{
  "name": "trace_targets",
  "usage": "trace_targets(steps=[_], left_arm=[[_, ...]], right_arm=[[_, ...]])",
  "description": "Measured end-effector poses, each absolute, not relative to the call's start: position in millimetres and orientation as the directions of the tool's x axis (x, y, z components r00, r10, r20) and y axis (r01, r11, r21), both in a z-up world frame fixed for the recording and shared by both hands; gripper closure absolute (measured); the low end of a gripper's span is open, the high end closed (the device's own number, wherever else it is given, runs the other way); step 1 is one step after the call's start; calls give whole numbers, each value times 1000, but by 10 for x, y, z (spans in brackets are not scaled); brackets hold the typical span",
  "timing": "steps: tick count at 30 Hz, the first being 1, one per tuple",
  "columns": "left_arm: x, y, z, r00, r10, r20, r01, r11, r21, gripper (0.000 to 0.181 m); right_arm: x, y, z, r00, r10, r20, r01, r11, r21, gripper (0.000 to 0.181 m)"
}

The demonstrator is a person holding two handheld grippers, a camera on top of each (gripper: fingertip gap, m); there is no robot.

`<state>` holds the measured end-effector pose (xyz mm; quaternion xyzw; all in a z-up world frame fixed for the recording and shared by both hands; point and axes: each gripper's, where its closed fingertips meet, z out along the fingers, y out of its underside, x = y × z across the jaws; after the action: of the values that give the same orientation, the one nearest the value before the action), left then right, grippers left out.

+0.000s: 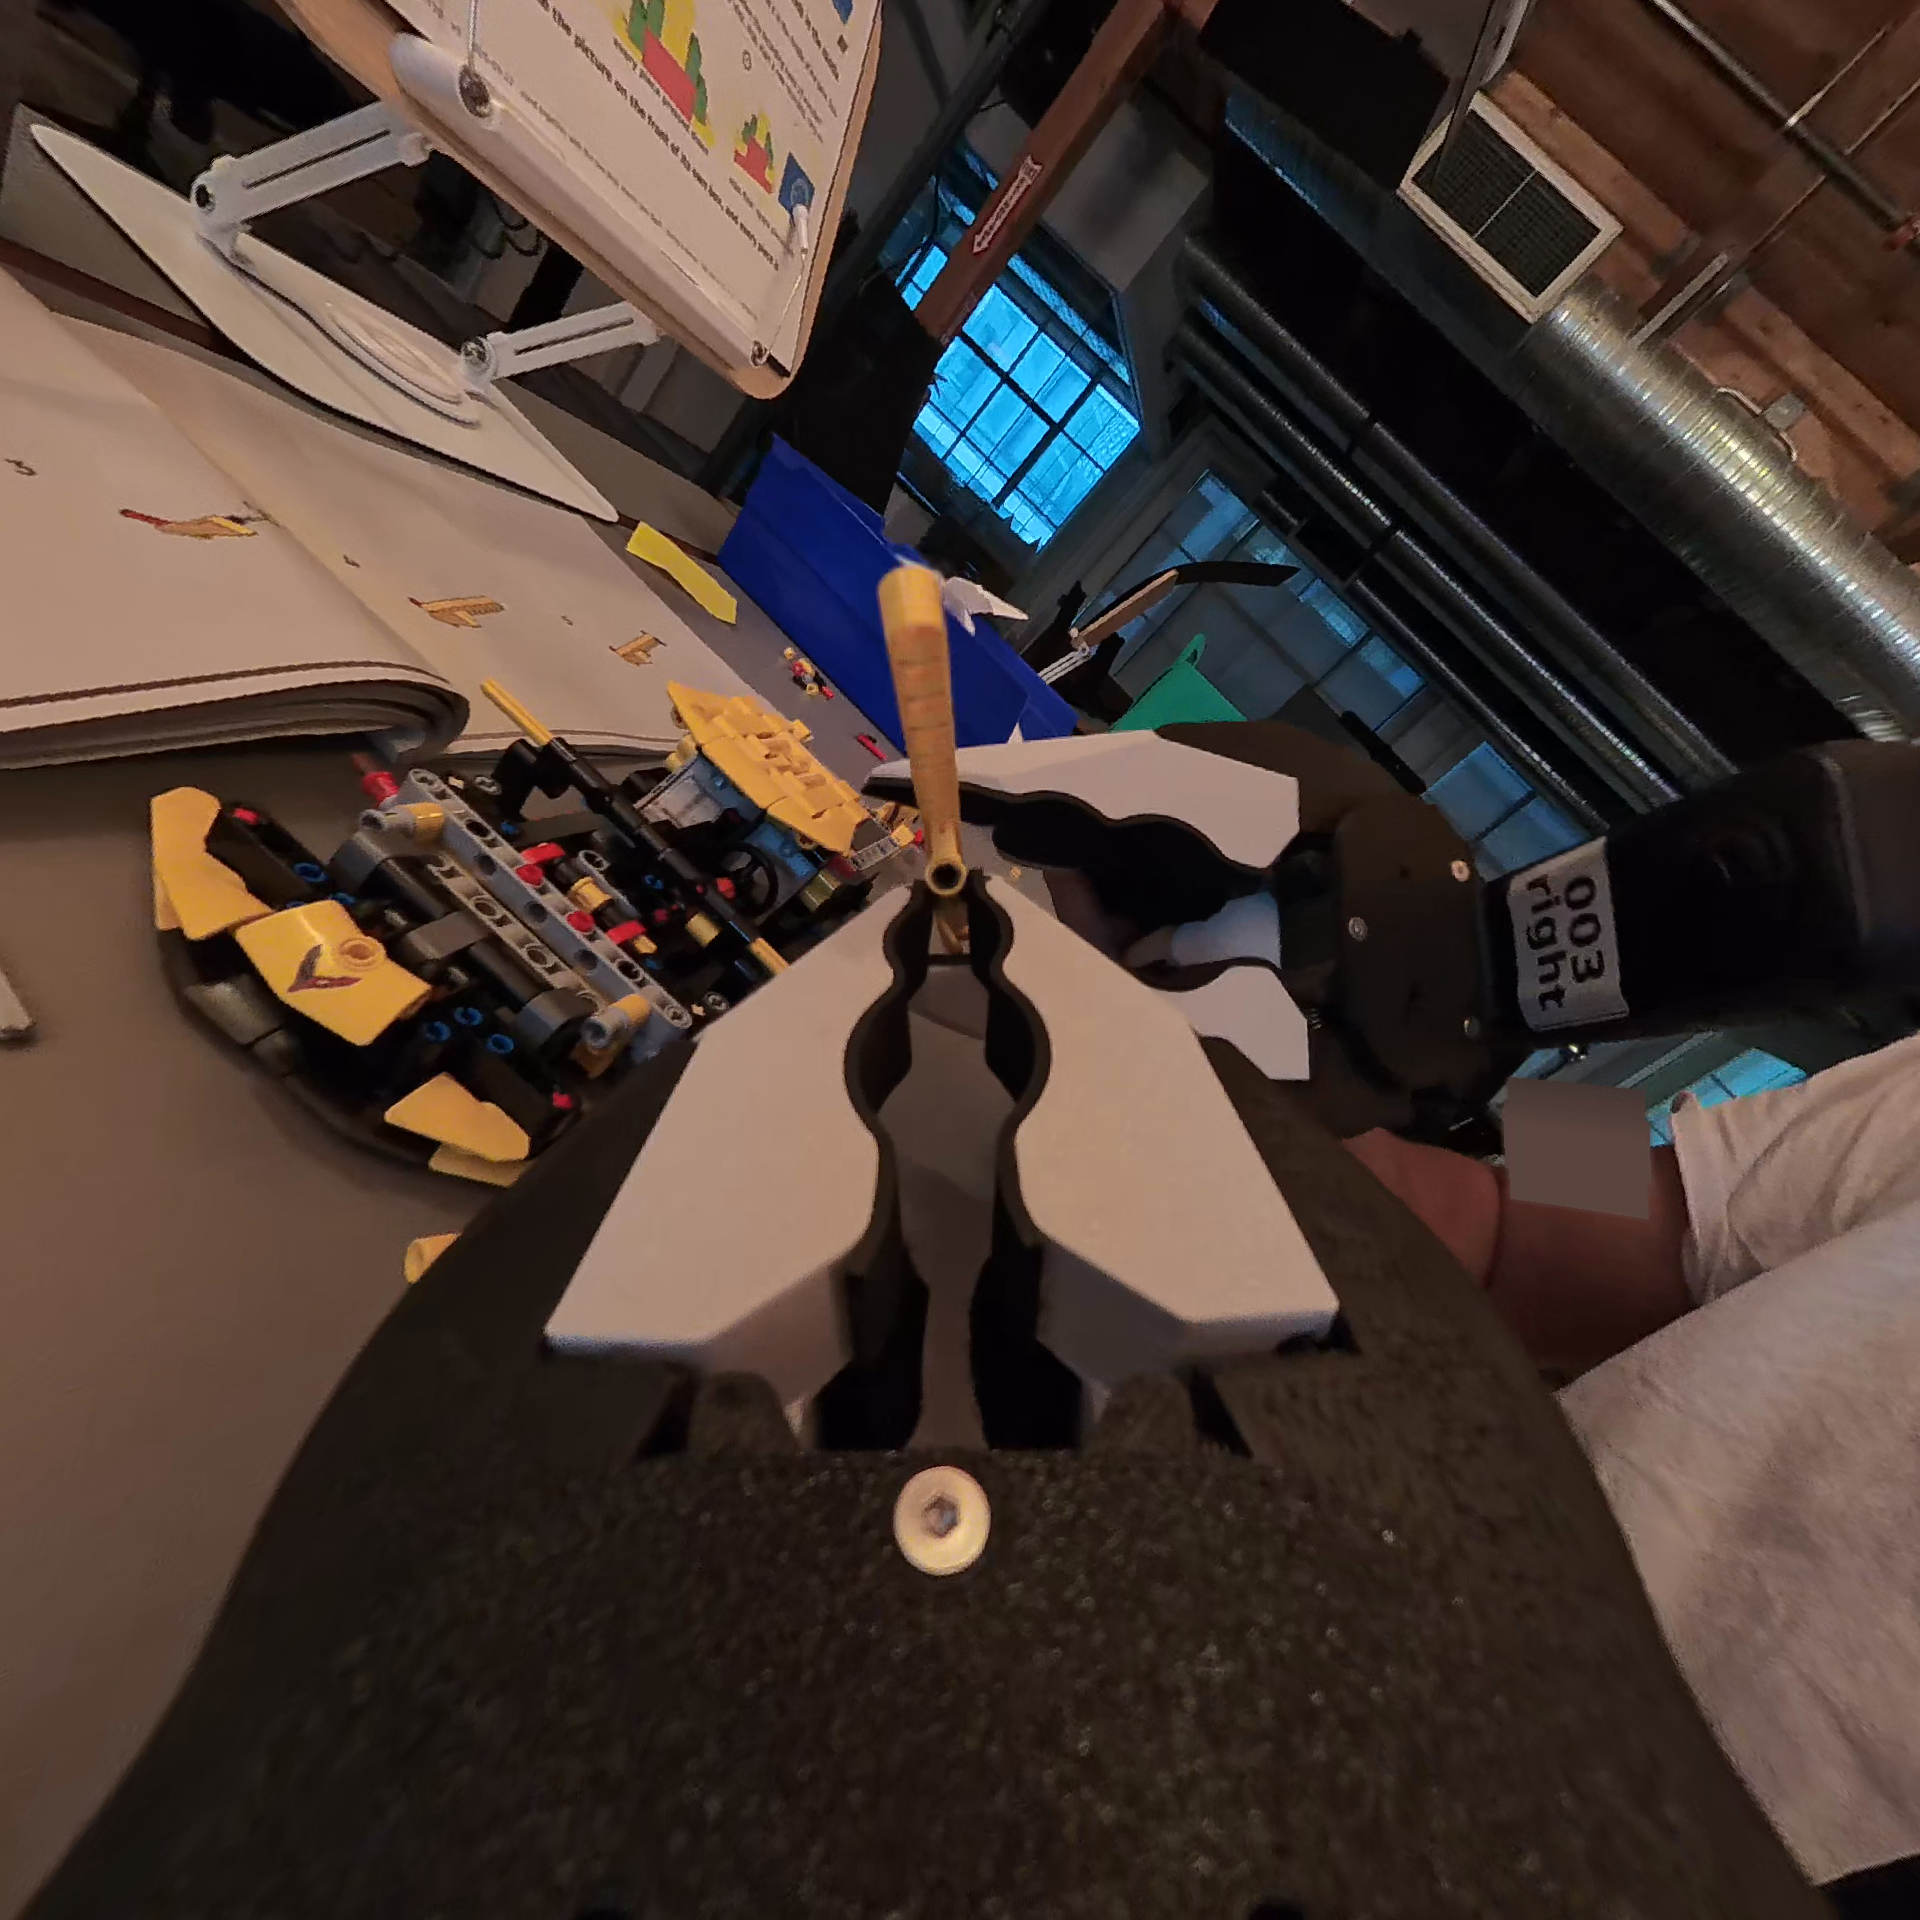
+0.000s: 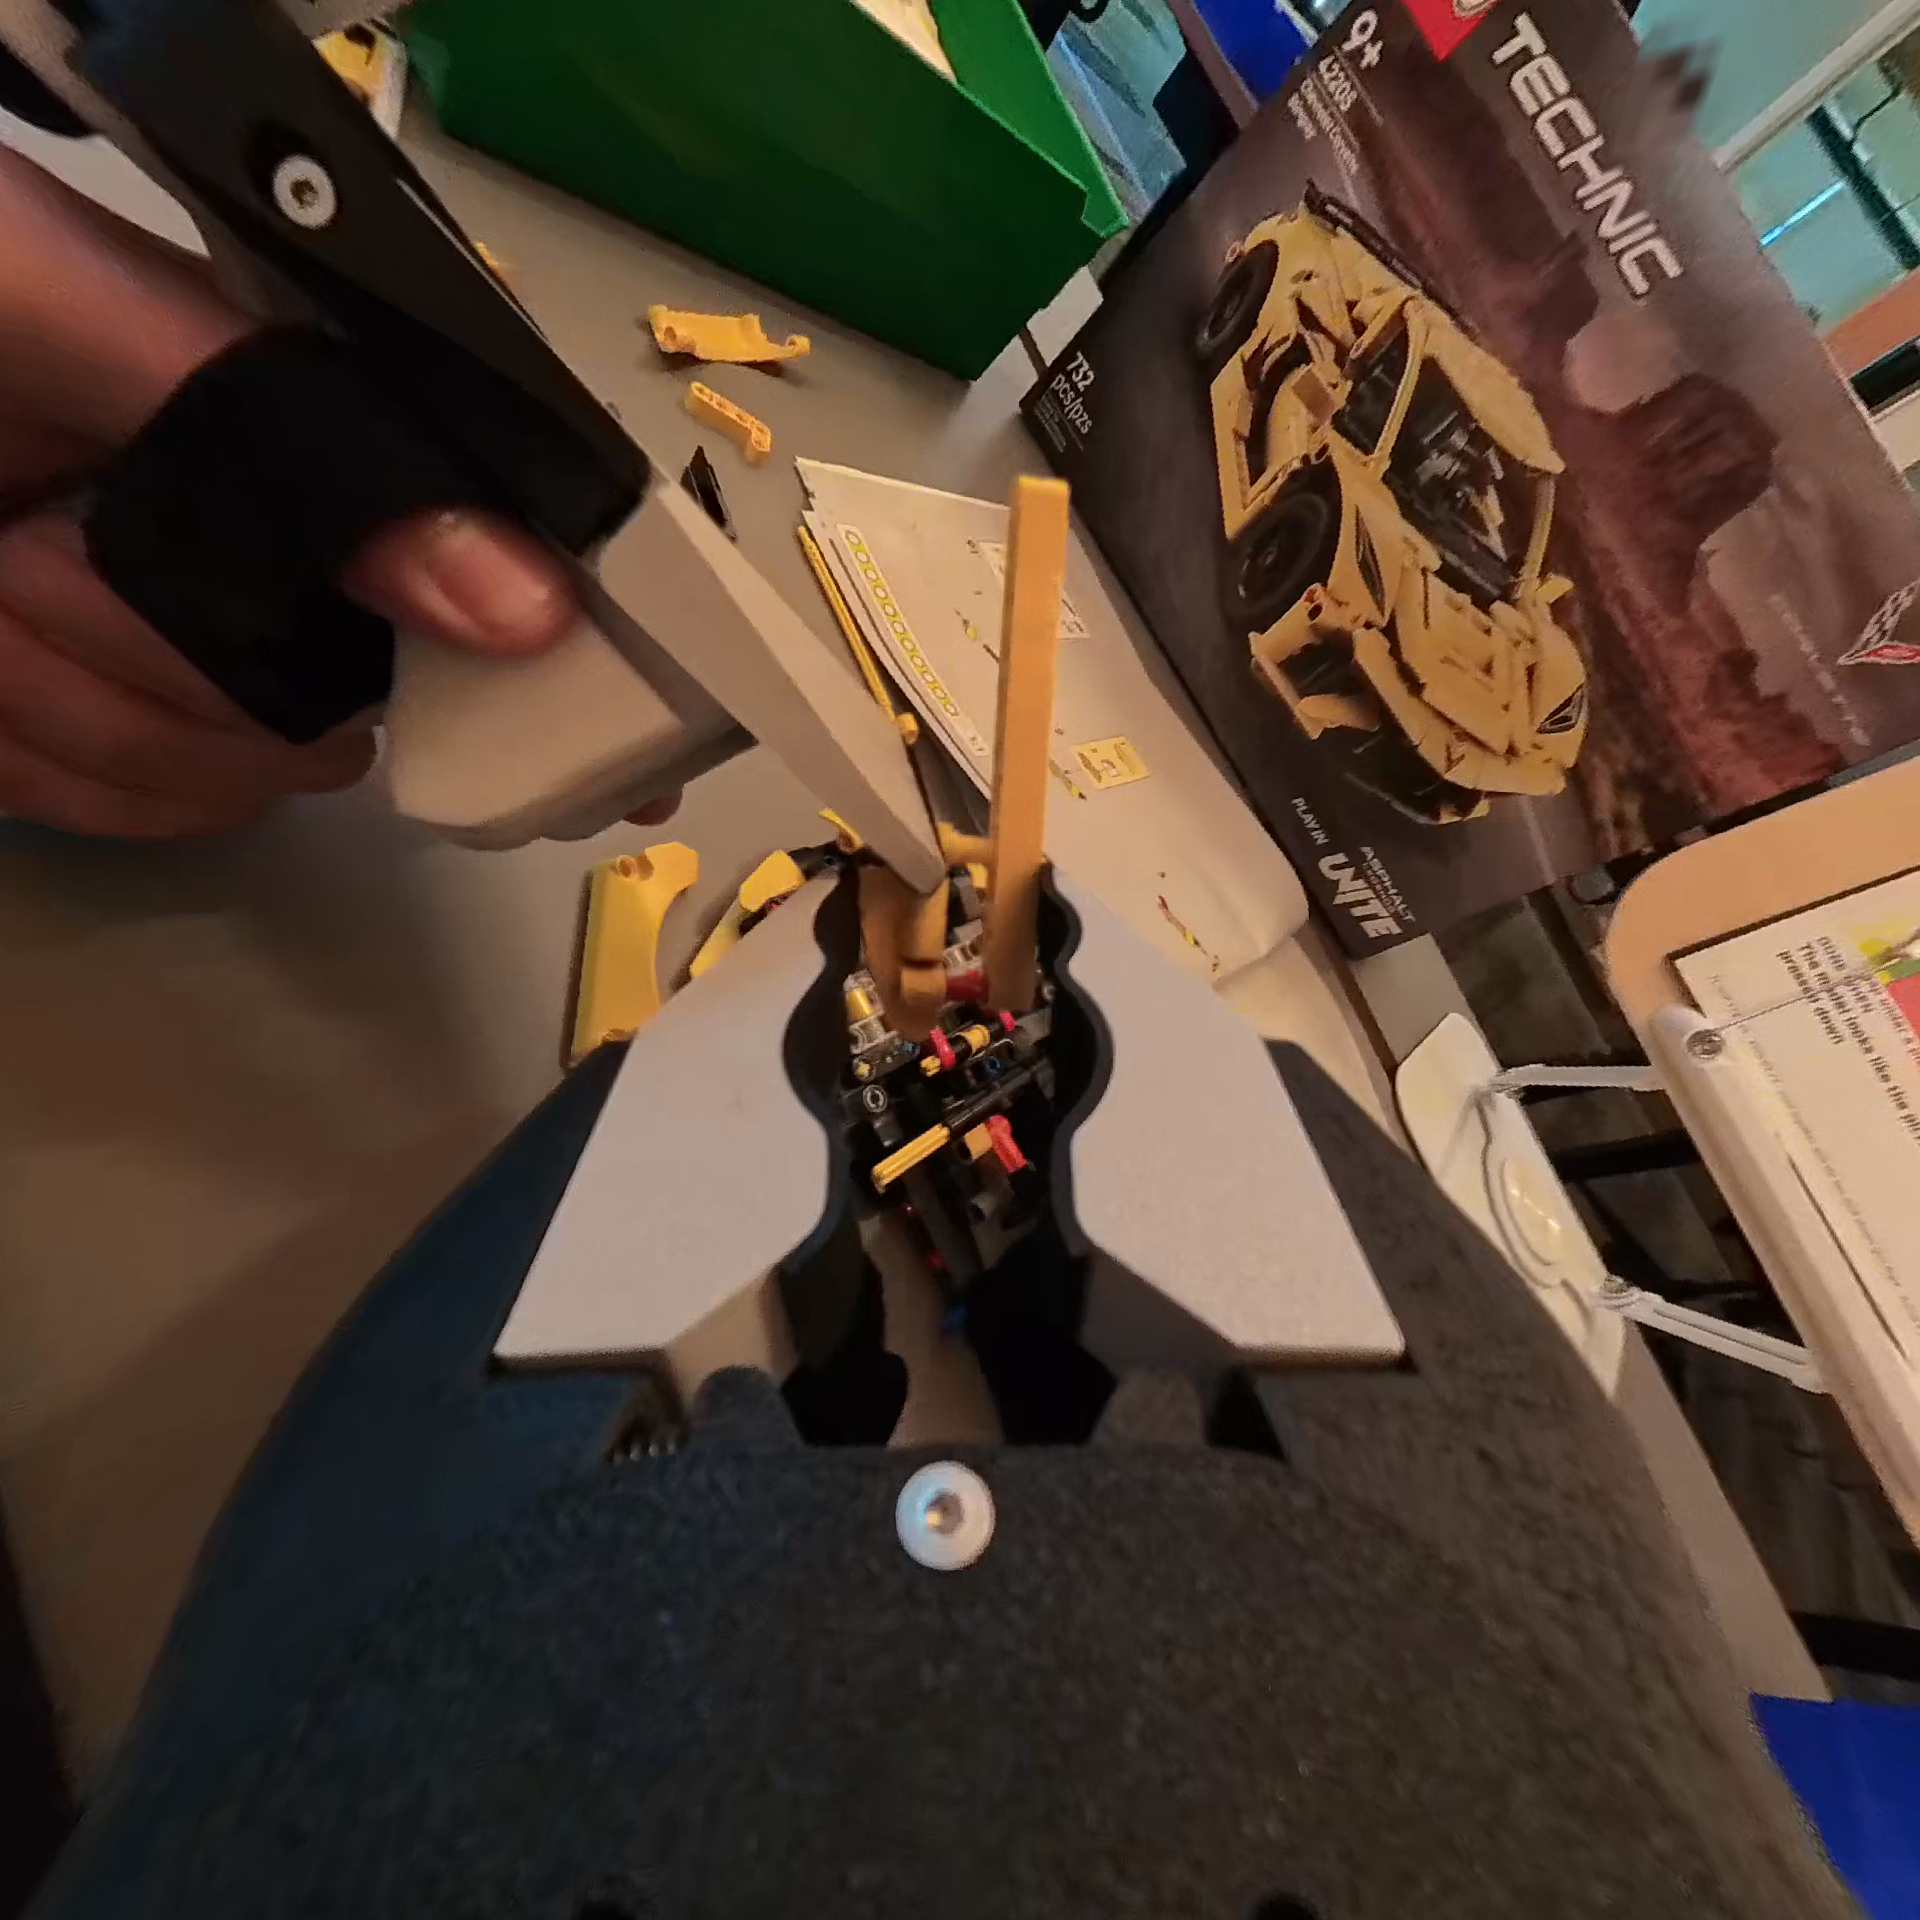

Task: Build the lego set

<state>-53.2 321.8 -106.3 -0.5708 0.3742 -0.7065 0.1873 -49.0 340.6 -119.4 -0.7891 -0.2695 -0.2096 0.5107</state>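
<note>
My left gripper [image 1: 945,906] is shut on a small yellow connector [image 1: 951,935] joined to the lower end of a long yellow beam [image 1: 920,707], which stands upright from its tips. In the right wrist view the left gripper [image 2: 914,862] comes in from the upper left, with the connector [image 2: 909,951] below its tips. My right gripper [image 2: 940,904] is open, and the beam [image 2: 1023,727] passes between its fingers close to the right one. The right gripper also shows in the left wrist view [image 1: 1039,862]. The part-built yellow and black car [image 1: 499,914] lies on the table; it also shows below the right gripper [image 2: 935,1122].
An open instruction booklet [image 1: 208,623], a blue bin [image 1: 831,582] and a paper board on a white stand [image 1: 644,135] are behind the car. A green bin [image 2: 748,156], the set's box [image 2: 1455,468], a sticker sheet [image 2: 935,623] and loose yellow panels [image 2: 623,935] lie around. My left and right fingertips are right by each other.
</note>
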Motion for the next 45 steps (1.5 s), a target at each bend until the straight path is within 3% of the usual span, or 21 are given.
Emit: trace_targets(steps=[20, 28, 45], left_arm=[[-525, 3180, -1075, -265, -717, 645, -160, -627, -762, 175], [-516, 3187, -1102, -259, -728, 634, -181, -609, -773, 175], [-511, 3168, -1136, -245, -737, 630, -197, -599, -776, 175]], right_arm=[[-481, 3367, -1196, 754, 195, 627, 651, -346, -676, 151], [-489, 3399, -1248, 834, 246, 494, 552, -332, -765, 146], [-484, 3376, -1247, 638, 210, 741, 763, -301, -572, 151]])
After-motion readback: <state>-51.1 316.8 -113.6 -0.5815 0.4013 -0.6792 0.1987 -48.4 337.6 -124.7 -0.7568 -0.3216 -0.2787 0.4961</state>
